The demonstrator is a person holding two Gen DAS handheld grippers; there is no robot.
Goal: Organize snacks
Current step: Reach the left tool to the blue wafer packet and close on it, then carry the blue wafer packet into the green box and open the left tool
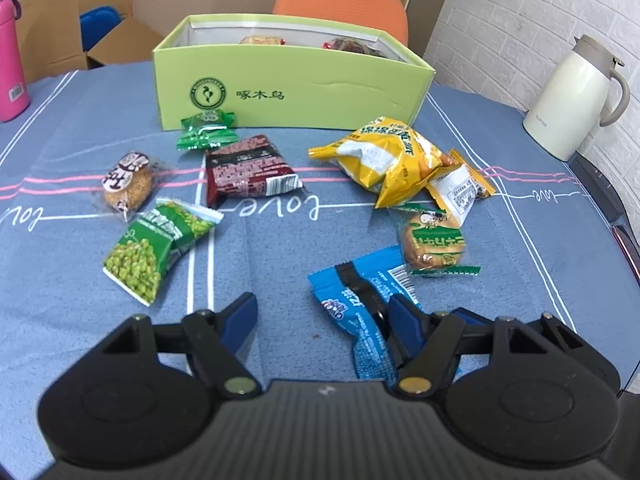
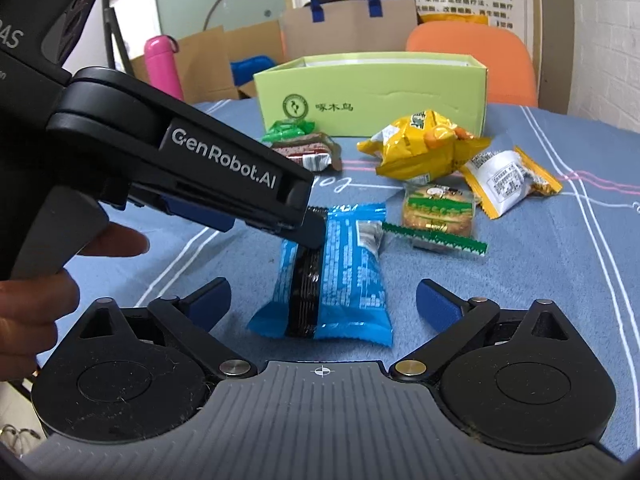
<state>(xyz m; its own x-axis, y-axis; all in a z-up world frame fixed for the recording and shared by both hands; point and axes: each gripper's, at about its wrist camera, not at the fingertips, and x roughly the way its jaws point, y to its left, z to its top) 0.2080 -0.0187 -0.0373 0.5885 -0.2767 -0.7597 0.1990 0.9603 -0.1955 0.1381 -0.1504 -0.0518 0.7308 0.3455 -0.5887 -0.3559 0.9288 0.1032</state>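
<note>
Your right gripper (image 2: pixel 322 300) has its jaws spread wide around the blue snack packet (image 2: pixel 332 276), pads not touching it. Your left gripper (image 1: pixel 322 312) is open too, one fingertip (image 2: pixel 314 232) resting on that packet's far end. The packet lies on the blue tablecloth (image 1: pixel 260 248), well in front of the green box (image 1: pixel 288 80).

A blue foil snack packet (image 2: pixel 332 276) lies on the blue striped tablecloth (image 2: pixel 520 300) between the right gripper's (image 2: pixel 322 300) open jaws. The left gripper's (image 1: pixel 322 312) right finger rests on the packet's far end. Beyond the jaws lie a clear-wrapped round biscuit (image 2: pixel 436 214) and a yellow crisp bag (image 2: pixel 420 146), and behind them stands a pale green cardboard box (image 2: pixel 372 94)
</note>
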